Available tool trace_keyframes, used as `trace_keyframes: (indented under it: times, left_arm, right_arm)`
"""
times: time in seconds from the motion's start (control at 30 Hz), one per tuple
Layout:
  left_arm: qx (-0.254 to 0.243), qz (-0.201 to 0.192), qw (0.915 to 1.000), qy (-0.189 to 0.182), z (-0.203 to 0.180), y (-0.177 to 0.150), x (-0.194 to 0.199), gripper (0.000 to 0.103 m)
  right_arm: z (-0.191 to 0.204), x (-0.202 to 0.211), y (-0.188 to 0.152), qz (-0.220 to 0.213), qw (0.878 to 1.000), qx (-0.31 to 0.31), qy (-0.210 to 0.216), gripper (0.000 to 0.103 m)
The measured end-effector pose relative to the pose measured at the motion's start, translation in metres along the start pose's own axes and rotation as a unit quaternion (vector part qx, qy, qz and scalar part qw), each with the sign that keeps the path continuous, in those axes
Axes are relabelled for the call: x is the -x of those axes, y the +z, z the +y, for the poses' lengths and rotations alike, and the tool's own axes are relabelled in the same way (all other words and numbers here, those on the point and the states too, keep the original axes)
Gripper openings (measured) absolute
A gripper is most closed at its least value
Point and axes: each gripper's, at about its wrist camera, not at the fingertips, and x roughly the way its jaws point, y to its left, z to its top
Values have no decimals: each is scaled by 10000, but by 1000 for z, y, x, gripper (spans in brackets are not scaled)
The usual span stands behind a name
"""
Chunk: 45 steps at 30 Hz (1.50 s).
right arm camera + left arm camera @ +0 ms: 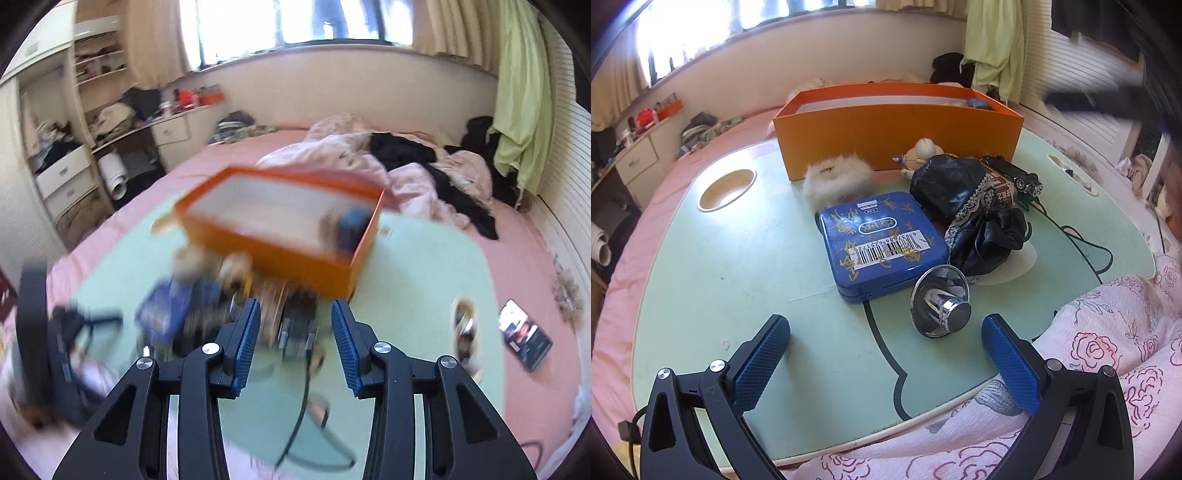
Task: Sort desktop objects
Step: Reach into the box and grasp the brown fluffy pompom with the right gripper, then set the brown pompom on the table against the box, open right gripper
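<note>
Bright daylight through wide window (295, 22) above cream wall (351, 88). Beige curtains (155, 40) at sides, pale green curtain (524, 92) at right. Pink-sheeted bed (517, 258) carries mint-green table (720, 277). White drawer unit (66, 181) and cluttered open shelves (99, 59) at left. Rumpled pink bedding (369, 155) behind.

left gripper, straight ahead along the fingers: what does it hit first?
Most likely the chrome knob: it lies on the table just ahead of the open left gripper, slightly toward the right finger. Dead centre the blue tin lies behind it. Depth is unclear, so it might meet bare tabletop first.
</note>
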Motion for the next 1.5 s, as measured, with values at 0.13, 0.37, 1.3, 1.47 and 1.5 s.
trace_keyframes:
  times: [0.13,0.37,1.3,1.47,1.5]
  left_arm:
    - [2,-3,10000,2,-1,0,0,103]
    - [-9,-39,10000,-14,-2,2,-1,103]
    - [-6,-64,10000,-22,-3,1,-3,103]
    - [-5,-65,10000,-22,-3,1,-3,103]
    - [-5,-66,10000,-22,-3,1,-3,103]
  right_arm:
    - [-11,-41,64,618,9971,-356,263,42]
    - [7,-118,106,1304,9888,335,-649,42]
    - [48,-45,77,192,9971,167,716,12]
    - [69,-67,49,444,9939,616,798,15]
    - [69,-72,45,495,9936,575,839,18]
